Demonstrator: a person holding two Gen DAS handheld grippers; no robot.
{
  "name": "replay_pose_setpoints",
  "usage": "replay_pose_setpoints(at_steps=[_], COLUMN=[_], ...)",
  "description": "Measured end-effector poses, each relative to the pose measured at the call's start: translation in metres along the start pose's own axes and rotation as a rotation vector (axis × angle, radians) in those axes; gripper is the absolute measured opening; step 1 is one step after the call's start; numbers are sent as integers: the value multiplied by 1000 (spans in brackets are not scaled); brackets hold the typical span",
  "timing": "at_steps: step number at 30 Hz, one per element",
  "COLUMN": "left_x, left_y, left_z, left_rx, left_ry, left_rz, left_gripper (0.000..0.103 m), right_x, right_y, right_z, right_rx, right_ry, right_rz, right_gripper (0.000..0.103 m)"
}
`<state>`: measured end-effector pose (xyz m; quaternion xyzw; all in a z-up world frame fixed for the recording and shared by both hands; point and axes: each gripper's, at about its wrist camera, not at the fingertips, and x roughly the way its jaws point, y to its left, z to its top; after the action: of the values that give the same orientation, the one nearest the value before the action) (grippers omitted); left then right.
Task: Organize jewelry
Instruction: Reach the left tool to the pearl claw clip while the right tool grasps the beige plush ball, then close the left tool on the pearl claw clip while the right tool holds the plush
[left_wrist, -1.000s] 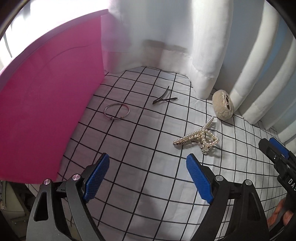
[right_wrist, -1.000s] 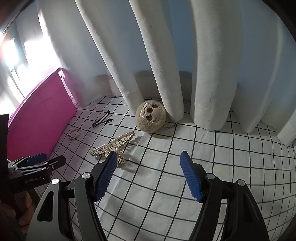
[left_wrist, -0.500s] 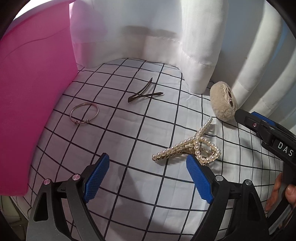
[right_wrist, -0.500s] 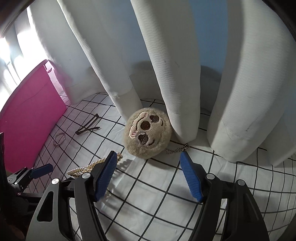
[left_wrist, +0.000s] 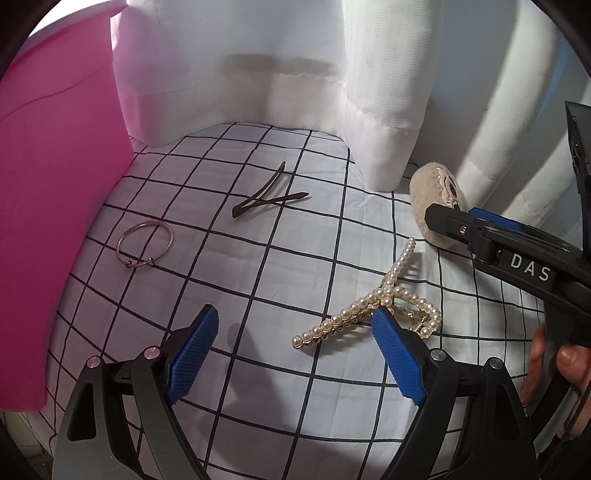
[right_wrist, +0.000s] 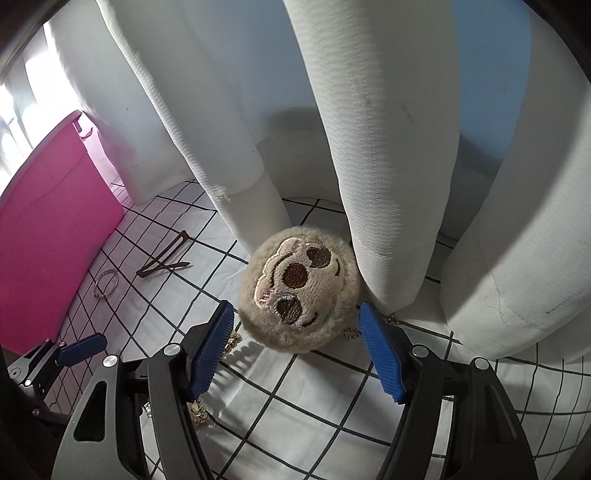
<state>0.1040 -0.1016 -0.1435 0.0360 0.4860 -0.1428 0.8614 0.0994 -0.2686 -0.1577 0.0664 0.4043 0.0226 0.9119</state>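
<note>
A pearl hair claw (left_wrist: 373, 310) lies on the checked cloth just ahead of my open left gripper (left_wrist: 295, 354), touching its right finger. A thin metal bangle (left_wrist: 144, 244) and a dark hair clip (left_wrist: 266, 196) lie farther left. A beige plush sloth charm (right_wrist: 299, 291) with a bead chain (right_wrist: 351, 333) sits against the curtain. My open right gripper (right_wrist: 297, 354) straddles its near side; the fingers stand apart from it. The right gripper also shows in the left wrist view (left_wrist: 454, 225), and the charm (left_wrist: 436, 206) behind it.
A pink box (left_wrist: 48, 206) stands along the left edge, also seen in the right wrist view (right_wrist: 48, 236). White curtain folds (right_wrist: 388, 147) hang down to the cloth at the back, close behind the charm. The black-checked white cloth (left_wrist: 258, 280) covers the surface.
My right gripper has moved forward to the plush charm, which now sits between its open fingers. My left gripper has come closer to the pearl claw.
</note>
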Motion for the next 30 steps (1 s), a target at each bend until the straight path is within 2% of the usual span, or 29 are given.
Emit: replay_pose_setpoints(at_steps=[6,15,24,30], left_x=[-1,-1,7,9], left_y=[-4,-6,-16,-34], left_z=[2,1,-6,-16], left_rx=[42,97,135,203], left_ry=[-21,-29,-9,-7], left_rz=[-2,-45,-134,-128], left_gripper=[84,84,84,82], right_x=[13,28,26,22], right_y=[-1,1,-6,-11], right_z=[4,9,10,6], right_rx=[19,27,18,25], right_ry=[27,52,40,29], right_rz=[-9,-5,5,11], right_gripper=[67,67,67,67])
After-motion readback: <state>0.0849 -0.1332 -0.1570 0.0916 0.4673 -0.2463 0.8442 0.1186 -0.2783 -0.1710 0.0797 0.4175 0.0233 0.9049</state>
